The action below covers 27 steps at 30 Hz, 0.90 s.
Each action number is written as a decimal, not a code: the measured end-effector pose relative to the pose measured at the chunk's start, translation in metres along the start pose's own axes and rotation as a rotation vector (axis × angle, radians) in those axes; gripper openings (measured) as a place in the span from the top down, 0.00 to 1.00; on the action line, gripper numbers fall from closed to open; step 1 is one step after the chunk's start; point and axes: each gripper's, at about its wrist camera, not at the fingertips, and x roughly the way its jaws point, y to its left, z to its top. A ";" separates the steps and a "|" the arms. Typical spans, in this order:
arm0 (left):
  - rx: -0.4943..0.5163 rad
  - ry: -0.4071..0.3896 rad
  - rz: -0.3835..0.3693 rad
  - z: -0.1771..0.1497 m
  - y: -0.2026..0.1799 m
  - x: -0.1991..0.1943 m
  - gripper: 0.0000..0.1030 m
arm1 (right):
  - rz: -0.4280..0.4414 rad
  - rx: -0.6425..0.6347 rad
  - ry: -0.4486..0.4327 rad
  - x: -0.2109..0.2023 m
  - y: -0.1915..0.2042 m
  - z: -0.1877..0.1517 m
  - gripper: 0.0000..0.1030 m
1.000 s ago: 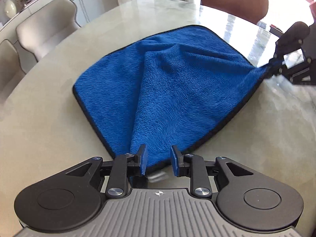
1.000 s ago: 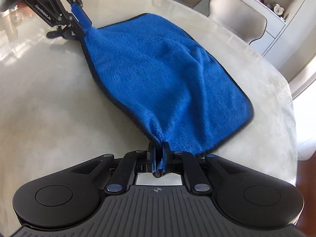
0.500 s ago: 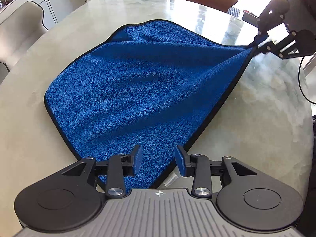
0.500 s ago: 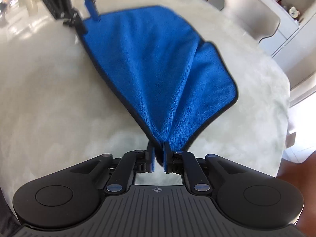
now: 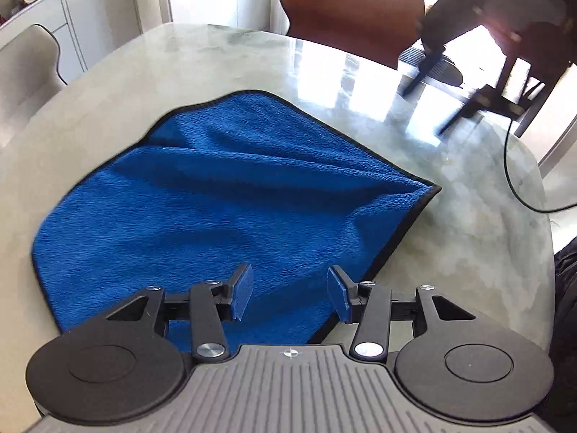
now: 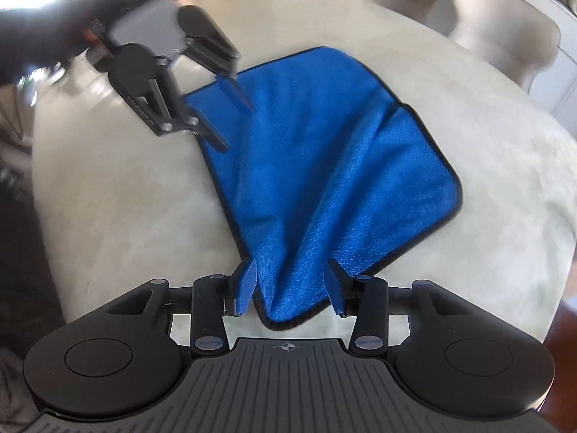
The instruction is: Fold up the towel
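Note:
A blue towel [image 5: 216,202] with black edging lies rumpled on the pale marble table [image 5: 223,54], one layer folded over another. My left gripper [image 5: 288,296] hovers just over its near edge, jaws opening, pads clear of the cloth. My right gripper [image 6: 290,288] is also opening. A puckered towel corner [image 6: 288,310] sits between its blue pads, untouched by them. In the right wrist view the left gripper [image 6: 238,130] hangs blurred over the far towel corner. In the left wrist view the right gripper [image 5: 423,112] is a dark blur above the table.
A brown chair [image 5: 353,11] stands at the table's far side and beige chairs [image 6: 505,36] along another side. A black cable [image 5: 512,173] loops over the table edge at the right. White cabinets [image 5: 32,18] line the wall.
The right gripper, shut on a towel corner before, has opened and lifted; the corner has dropped to the table. The left jaws have widened and moved across the towel.

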 end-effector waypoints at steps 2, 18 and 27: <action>-0.023 0.006 0.007 0.000 -0.004 0.008 0.53 | -0.138 0.041 0.000 0.010 -0.013 0.003 0.58; -0.112 -0.133 0.018 0.032 -0.069 0.016 0.43 | -0.268 0.488 -0.163 0.112 -0.121 0.027 0.75; -0.071 -0.125 0.022 0.037 -0.092 0.027 0.43 | -0.236 0.541 -0.178 0.137 -0.129 0.024 0.74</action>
